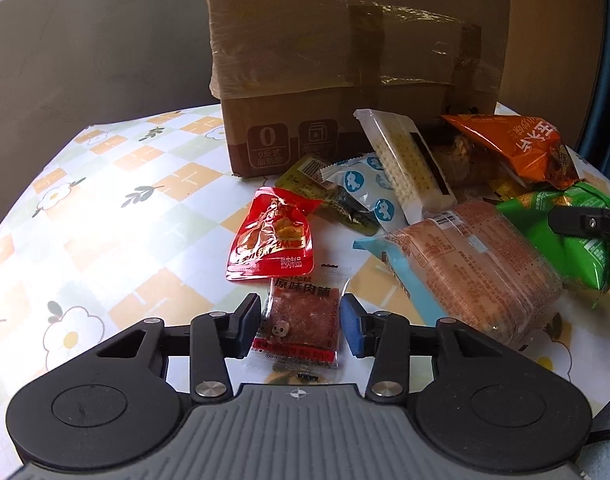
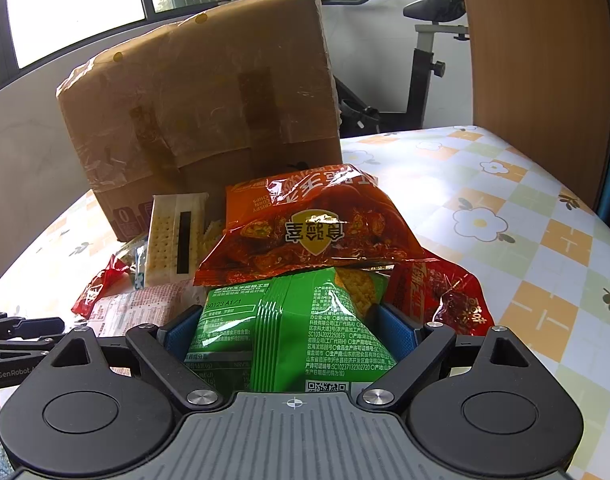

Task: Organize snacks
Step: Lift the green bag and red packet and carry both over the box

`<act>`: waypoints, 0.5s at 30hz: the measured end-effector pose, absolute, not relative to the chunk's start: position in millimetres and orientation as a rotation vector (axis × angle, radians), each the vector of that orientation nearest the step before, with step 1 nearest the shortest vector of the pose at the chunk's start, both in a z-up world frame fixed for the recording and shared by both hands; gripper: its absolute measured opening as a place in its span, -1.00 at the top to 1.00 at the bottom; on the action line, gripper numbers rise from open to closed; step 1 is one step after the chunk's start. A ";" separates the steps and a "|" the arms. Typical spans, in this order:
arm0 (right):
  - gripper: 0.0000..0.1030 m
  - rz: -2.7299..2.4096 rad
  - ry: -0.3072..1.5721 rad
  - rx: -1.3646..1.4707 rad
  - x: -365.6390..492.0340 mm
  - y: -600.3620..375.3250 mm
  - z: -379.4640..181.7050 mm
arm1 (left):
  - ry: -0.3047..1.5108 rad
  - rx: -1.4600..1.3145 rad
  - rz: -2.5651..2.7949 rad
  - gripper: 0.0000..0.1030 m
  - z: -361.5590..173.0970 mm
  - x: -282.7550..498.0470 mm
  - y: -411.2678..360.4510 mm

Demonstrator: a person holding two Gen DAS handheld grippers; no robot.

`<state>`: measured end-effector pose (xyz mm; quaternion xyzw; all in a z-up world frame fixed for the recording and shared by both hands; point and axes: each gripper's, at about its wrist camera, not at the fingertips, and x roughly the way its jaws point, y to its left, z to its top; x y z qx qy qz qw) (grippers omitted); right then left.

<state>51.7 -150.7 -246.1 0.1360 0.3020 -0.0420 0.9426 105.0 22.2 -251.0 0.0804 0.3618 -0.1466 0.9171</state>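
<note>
Cardboard box (image 1: 357,60) fills the upper centre, taped shut, contents hidden. Snack pile lies on the table (image 1: 117,208) at its foot, right of frame. Right claw (image 2: 291,330) closed round the green bag (image 2: 289,332) under the orange bag (image 2: 305,228). Left claw (image 1: 301,320) closed on the jerky packet (image 1: 301,316), lower centre. Step: pick-up. Next, prob. lift each clear w/o dragging neighbours.

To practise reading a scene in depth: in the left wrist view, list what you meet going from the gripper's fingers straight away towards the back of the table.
Left gripper around the meat jerky packet → red snack pouch → yellow-green packet → taped cardboard box.
</note>
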 end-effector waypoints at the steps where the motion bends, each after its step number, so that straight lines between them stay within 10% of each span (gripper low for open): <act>1: -0.72 -0.085 0.616 0.280 51.6 -150.8 -246.2 | 0.748 0.154 -0.295 0.10 -250.8 104.1 22.4; 15: -0.72 -0.087 0.613 0.301 50.7 -152.3 -247.0 | 0.643 0.095 -0.274 0.17 -234.5 70.7 16.9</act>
